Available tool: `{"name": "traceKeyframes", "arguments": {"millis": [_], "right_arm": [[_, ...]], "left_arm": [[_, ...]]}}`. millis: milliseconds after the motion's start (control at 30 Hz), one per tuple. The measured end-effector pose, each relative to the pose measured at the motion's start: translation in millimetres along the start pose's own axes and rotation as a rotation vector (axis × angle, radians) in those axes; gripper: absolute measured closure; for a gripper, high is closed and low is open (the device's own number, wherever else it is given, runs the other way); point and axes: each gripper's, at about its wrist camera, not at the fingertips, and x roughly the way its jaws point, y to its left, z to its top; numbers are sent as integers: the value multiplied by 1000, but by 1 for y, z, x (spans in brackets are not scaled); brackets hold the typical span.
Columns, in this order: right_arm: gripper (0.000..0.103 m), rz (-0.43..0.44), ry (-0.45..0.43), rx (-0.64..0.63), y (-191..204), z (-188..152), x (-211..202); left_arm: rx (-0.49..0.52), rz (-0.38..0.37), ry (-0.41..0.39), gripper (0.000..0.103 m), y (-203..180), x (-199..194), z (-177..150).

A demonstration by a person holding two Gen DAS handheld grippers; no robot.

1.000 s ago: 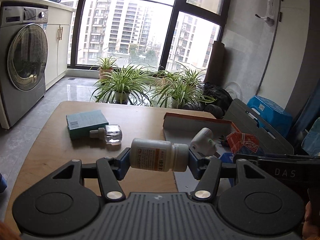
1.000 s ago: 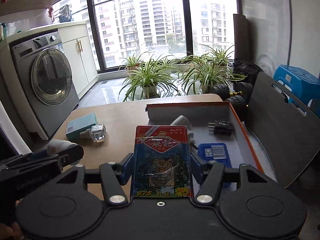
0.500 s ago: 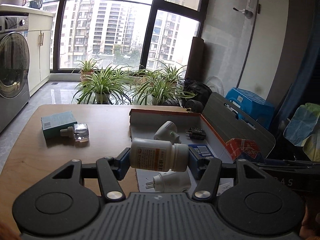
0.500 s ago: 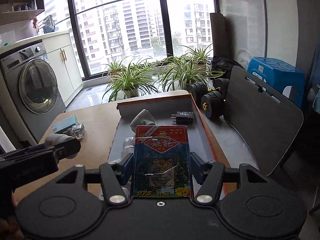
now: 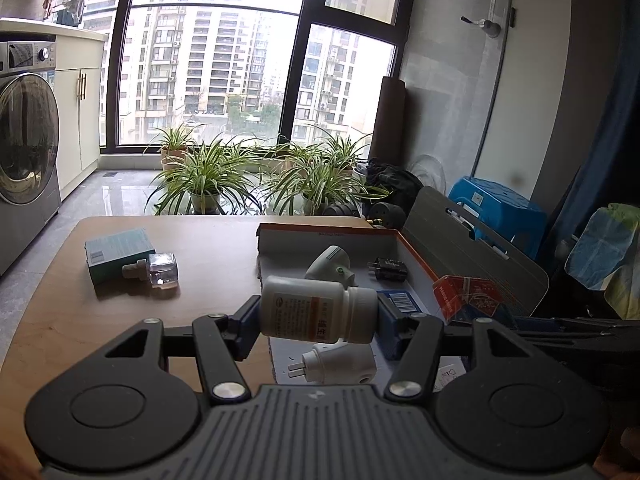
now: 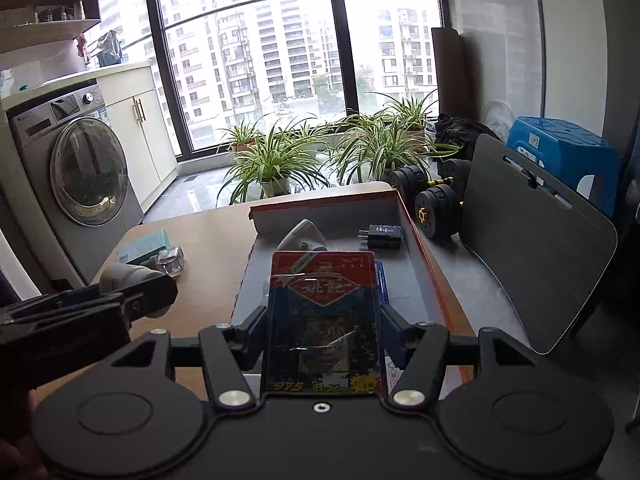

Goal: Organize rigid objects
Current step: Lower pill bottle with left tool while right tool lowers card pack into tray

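Observation:
My left gripper point(image 5: 318, 322) is shut on a white pill bottle point(image 5: 318, 312), held sideways above the near left edge of an open orange-rimmed box point(image 5: 416, 258). My right gripper point(image 6: 323, 330) is shut on a red and blue card pack point(image 6: 324, 320), held over the same box point(image 6: 424, 248). In the box lie a white plug device point(image 5: 330, 262), a black adapter point(image 5: 388, 270), a blue pack point(image 5: 402, 300) and a white plug point(image 5: 338, 364). On the wooden table point(image 5: 200, 264), left of the box, lie a teal box point(image 5: 118, 254) and a small clear bottle point(image 5: 158, 270).
A grey lap board point(image 6: 536, 248) leans at the table's right side, with dumbbells point(image 6: 432, 204) and a blue stool point(image 6: 564, 152) behind it. Potted plants point(image 5: 208, 176) stand by the window. A washing machine point(image 6: 80, 168) is on the left.
Both grippers have moved right from the table to above the box, each still holding its object. In the last half second the views shifted only a little.

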Motion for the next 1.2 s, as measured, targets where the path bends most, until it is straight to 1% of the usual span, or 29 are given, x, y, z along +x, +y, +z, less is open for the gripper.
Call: {"name": "traceKeyframes", "arguments": {"millis": [1200], "right_arm": [[32, 8, 25, -5, -3, -5, 12]], "left_arm": [[7, 1, 14, 44, -3, 7, -1]]}}
